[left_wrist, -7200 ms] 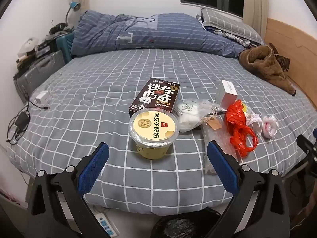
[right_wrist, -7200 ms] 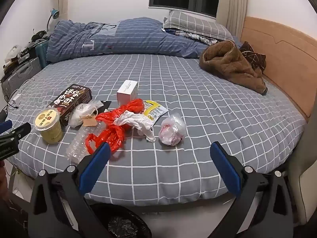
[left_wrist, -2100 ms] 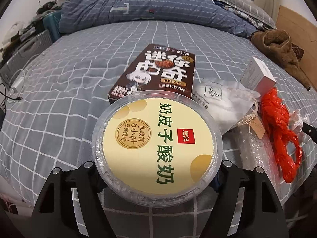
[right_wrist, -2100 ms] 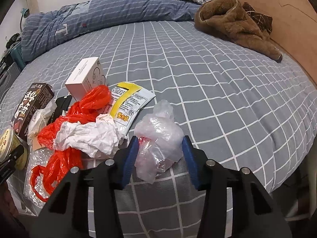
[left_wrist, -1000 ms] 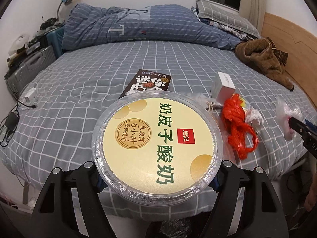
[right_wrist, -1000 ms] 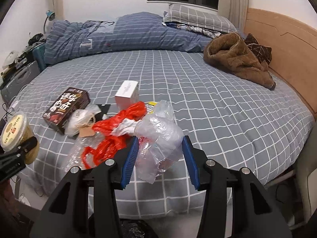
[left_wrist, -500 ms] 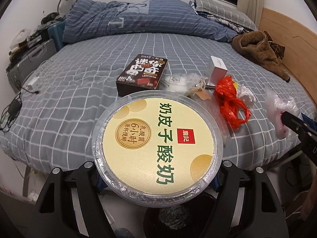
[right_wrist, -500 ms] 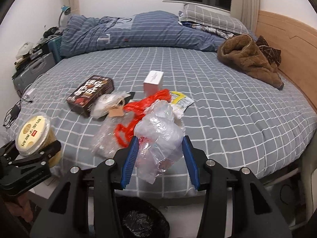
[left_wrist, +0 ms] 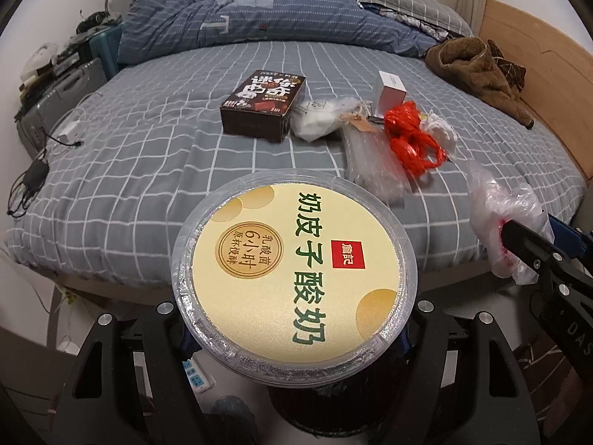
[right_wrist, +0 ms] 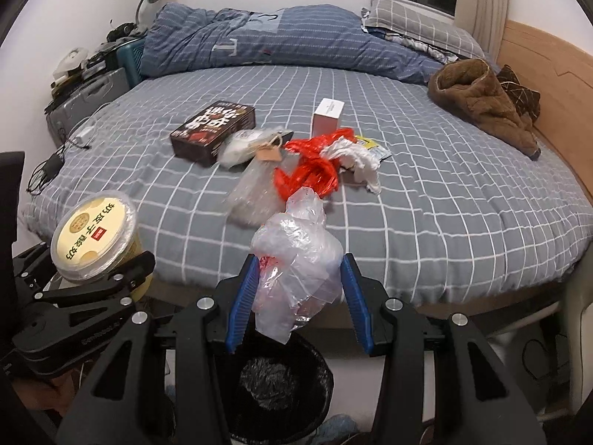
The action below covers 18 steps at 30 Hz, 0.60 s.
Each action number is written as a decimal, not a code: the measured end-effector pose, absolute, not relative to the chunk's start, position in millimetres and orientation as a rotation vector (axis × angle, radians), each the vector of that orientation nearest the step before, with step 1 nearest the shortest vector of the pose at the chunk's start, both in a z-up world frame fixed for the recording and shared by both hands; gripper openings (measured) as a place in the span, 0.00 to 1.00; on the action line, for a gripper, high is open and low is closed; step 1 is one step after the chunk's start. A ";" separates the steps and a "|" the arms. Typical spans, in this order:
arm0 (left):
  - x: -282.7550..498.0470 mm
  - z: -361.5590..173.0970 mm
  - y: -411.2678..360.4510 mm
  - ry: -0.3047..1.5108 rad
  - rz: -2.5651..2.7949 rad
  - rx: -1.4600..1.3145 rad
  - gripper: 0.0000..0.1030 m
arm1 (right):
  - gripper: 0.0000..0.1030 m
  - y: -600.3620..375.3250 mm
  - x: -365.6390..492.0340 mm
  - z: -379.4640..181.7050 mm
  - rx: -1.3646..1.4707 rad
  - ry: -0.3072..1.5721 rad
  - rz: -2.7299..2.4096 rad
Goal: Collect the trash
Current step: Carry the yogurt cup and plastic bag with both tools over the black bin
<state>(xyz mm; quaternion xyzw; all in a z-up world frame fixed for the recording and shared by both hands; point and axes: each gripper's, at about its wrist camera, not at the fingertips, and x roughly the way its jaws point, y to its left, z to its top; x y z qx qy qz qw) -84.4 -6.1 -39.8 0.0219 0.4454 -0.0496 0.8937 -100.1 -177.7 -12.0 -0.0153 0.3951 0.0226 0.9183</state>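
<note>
Two grippers are loaded, both off the near edge of the bed (right_wrist: 463, 200). The left gripper (left_wrist: 296, 337) is clamped on a yogurt cup (left_wrist: 294, 270), its jaws standing fairly wide around the tub, whose yellow foil lid fills the near part of the left wrist view. The right gripper (right_wrist: 298, 296) has its blue pads (right_wrist: 241, 296) pressed against a crumpled clear plastic bag (right_wrist: 296, 270) with a little red inside, jaws partly closed. Directly below that bag, on the floor, stands a black-lined trash bin (right_wrist: 274, 382). On the grey checked bed, well apart from both grippers, more trash lies in a cluster: a dark snack box (right_wrist: 213, 131) at the left, a clear pouch with a paper tag (right_wrist: 248, 144) touching it, a sheet of bubble wrap (right_wrist: 255, 193) nearer, a red plastic bag (right_wrist: 311, 170), crumpled white paper (right_wrist: 355, 159), a yellow wrapper (right_wrist: 374, 148) and a white carton (right_wrist: 328, 115) farther back. A brown jacket (right_wrist: 481, 100) lies far right.
</note>
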 end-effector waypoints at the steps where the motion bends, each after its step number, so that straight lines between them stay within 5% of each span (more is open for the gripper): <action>1: -88.7 -39.7 -4.2 0.931 -0.100 0.041 0.70 | 0.43 -175.4 -104.7 -11.5 -0.035 0.817 0.050; 18: -123.5 -94.5 22.2 1.063 -0.072 0.034 0.70 | 0.43 -163.0 -132.9 -60.1 -0.014 0.962 0.100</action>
